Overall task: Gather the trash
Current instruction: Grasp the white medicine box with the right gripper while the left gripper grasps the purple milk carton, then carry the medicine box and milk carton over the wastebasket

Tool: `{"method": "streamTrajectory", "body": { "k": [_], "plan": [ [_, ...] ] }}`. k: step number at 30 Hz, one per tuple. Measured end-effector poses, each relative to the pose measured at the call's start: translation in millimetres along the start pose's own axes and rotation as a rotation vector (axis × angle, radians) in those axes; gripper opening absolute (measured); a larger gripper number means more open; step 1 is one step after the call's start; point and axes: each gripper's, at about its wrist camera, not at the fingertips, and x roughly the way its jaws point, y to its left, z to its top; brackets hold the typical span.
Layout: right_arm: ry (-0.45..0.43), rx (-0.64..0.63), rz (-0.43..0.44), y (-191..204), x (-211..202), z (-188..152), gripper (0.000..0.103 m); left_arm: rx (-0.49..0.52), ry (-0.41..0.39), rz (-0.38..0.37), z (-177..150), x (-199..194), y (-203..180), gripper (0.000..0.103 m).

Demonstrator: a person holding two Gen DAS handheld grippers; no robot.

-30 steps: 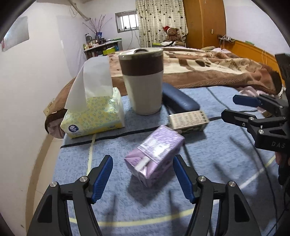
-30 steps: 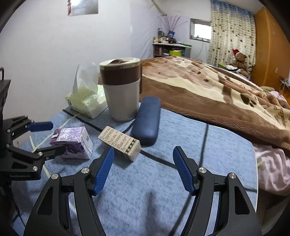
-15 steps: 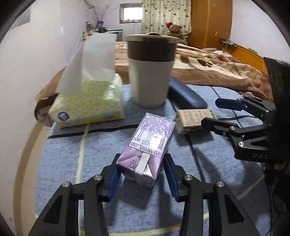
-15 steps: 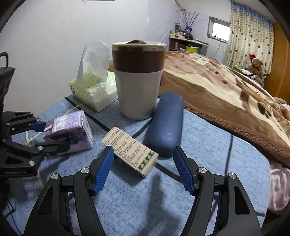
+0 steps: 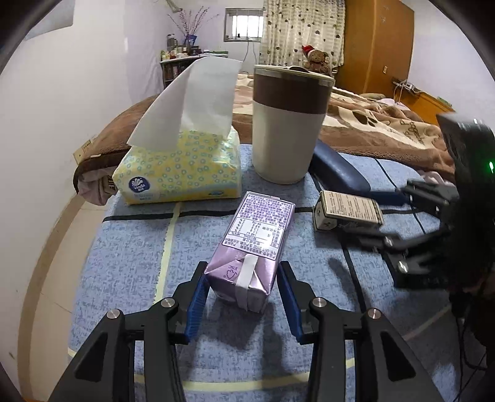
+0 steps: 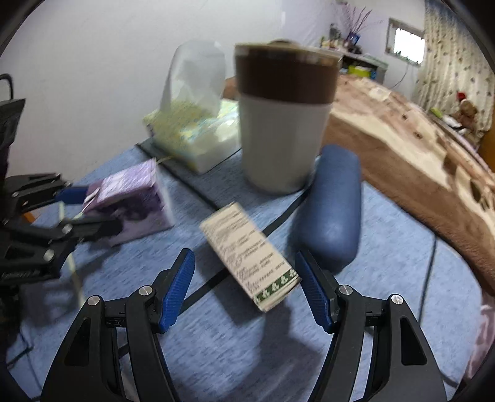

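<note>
Soft daylight from the far window (image 5: 244,26), fisheye-bent dark edges; right wrist view motion-blurred, left sharp.

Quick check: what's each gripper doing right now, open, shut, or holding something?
Left gripper: jaws have just been closing, now shut on the purple carton.
Right gripper: open, white box between its fingers, not gripped.

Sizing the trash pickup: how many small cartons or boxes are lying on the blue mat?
2. The purple carton lies between the left gripper pads; the white box lies between the open right gripper pads, by the blue case.
</note>
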Motion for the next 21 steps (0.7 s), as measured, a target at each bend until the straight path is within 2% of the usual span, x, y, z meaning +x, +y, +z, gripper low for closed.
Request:
{"method": "streamTrajectory", "body": {
  "k": [3, 10, 12, 14, 16, 17, 21],
  "plan": [
    [0.007, -0.016, -0.024, 4, 3, -2, 0.069, -0.003, -0.004, 0.001, 2, 1, 0, 0.048],
    [0.009, 0.026, 0.006, 4, 10, 1, 0.067, -0.009, -0.013, -0.011, 7, 5, -1, 0.052],
    [0.005, 0.024, -0.001, 6, 10, 1, 0.053, -0.013, -0.011, -0.029, 8, 8, -2, 0.052],
    [0.008, 0.022, 0.001, 7, 10, 1, 0.049, -0.012, -0.011, -0.036, 7, 10, -4, 0.052],
    [0.006, 0.019, 0.003, 7, 10, 0, 0.045, -0.006, -0.010, -0.035, 7, 10, -7, 0.047],
    [0.005, 0.018, 0.004, 8, 10, 0, 0.043, 0.003, -0.009, -0.039, 6, 10, -9, 0.040],
    [-0.004, 0.016, -0.006, 13, 5, -4, 0.039, 0.005, -0.017, -0.034, 3, 6, -13, 0.039]
  ]
}}
